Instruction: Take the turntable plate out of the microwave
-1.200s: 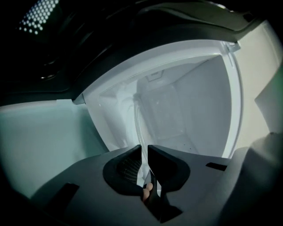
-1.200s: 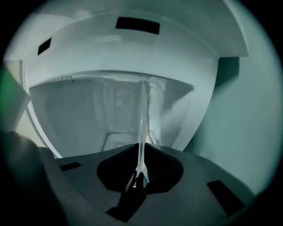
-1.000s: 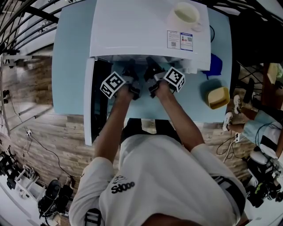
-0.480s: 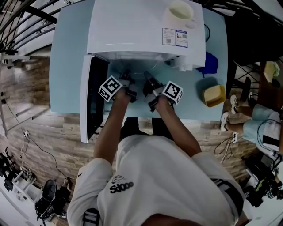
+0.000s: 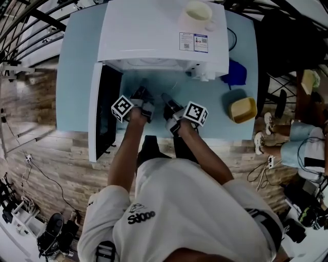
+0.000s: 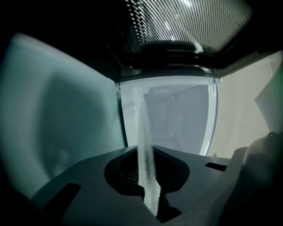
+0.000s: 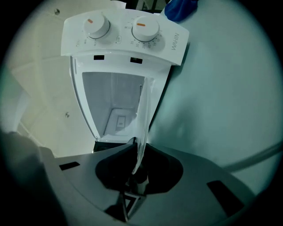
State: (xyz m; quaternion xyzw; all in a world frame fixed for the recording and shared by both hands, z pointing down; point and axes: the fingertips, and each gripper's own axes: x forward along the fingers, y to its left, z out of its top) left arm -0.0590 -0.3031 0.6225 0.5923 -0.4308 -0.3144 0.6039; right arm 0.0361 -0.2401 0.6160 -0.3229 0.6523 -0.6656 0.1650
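Note:
The glass turntable plate (image 6: 144, 128) shows edge-on as a clear, pale strip in both gripper views. In the head view it is a faint glassy sheet (image 5: 156, 91) over the blue table, just in front of the white microwave (image 5: 159, 30). My left gripper (image 5: 143, 96) has the plate's rim between its closing jaws (image 6: 146, 154), and the pads sit on the glass. At the plate's other side, my right gripper (image 5: 168, 101) is shut on the rim (image 7: 138, 152). The open cavity (image 7: 117, 106) looks bare.
The microwave door (image 5: 100, 117) hangs open at the left, its mesh window (image 6: 185, 22) above my left gripper. A cup (image 5: 197, 11) stands on top of the microwave. A yellow container (image 5: 242, 109) and a blue object (image 5: 234, 72) lie on the light-blue table (image 5: 77, 77) at right.
Both grippers have drawn back from the microwave's mouth toward the person, bringing the plate out over the table.

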